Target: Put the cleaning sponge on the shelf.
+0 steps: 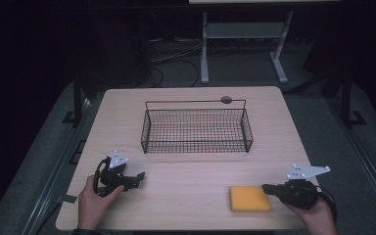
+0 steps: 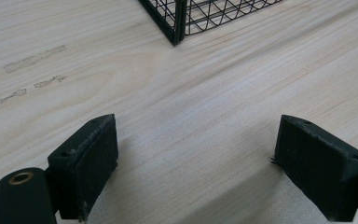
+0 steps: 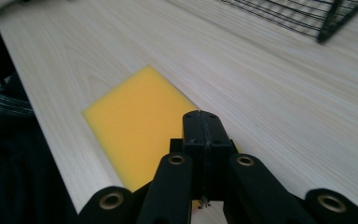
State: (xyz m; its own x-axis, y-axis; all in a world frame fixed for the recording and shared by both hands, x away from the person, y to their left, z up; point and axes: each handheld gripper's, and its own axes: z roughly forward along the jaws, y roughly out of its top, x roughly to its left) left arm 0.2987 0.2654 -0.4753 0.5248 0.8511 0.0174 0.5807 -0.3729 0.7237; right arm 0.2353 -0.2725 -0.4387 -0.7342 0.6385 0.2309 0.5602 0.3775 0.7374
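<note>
A flat yellow sponge [image 1: 249,199] lies on the wooden table [image 1: 196,171] near its front right edge. My right gripper [image 1: 265,188] is shut, nothing between its jaws, and its tip hangs over the sponge's right edge. The right gripper view shows the closed jaws [image 3: 202,122] just above the sponge [image 3: 135,121]. At the front left, my left gripper [image 1: 140,177] stands open over bare wood. Its two pads [image 2: 91,161] are wide apart in the left gripper view, with nothing between them.
A black wire basket [image 1: 196,129] stands empty at the middle back of the table; its corner [image 2: 175,21] shows ahead of the left gripper. A person's hands hold both grippers at the front edge. Dark floor and a table frame [image 1: 245,39] lie beyond.
</note>
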